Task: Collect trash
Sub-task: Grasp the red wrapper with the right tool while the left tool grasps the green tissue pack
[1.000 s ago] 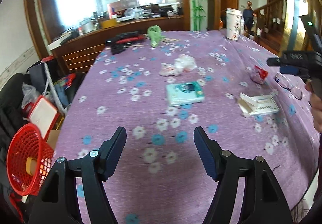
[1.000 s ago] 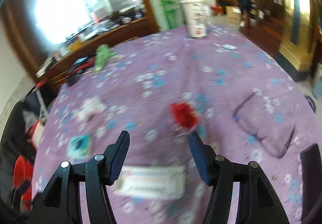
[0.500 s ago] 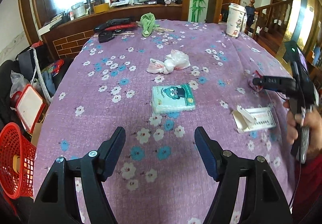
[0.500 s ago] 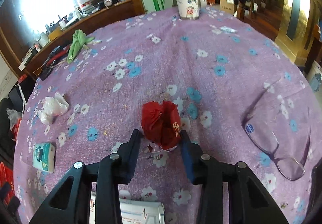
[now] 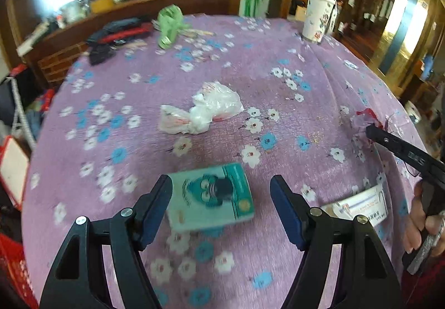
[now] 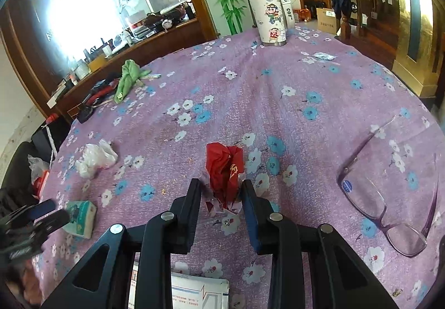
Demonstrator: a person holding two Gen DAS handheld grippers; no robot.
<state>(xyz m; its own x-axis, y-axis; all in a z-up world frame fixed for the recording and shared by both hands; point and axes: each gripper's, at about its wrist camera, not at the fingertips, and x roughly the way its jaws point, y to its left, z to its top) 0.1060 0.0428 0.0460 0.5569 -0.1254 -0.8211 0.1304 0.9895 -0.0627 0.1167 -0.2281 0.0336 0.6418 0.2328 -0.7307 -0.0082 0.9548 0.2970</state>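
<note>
Purple floral cloth: covers the counter [image 5: 278,72].
Left wrist view: left tongs [image 5: 221,204] released, jaws wide apart, hanging over a teal tissue pack [image 5: 211,196]; crumpled white plastic bag [image 5: 203,110] lies further off.
Right wrist view: right tongs [image 6: 221,197] have just been closing, and are now clenched on a red wrapper [image 6: 225,170] resting on the counter; eyeglasses [image 6: 386,195] lie to the right.

1. A tissue pack [image 5: 211,195] lies on the tabletop [image 5: 278,81], between the left gripper's [image 5: 221,207] jaws.
2. A crumpled bag [image 5: 205,111] lies behind it.
3. A wrapper [image 6: 225,170] sits between the right gripper's [image 6: 222,195] jaws, glasses [image 6: 389,197] to its right.
</note>
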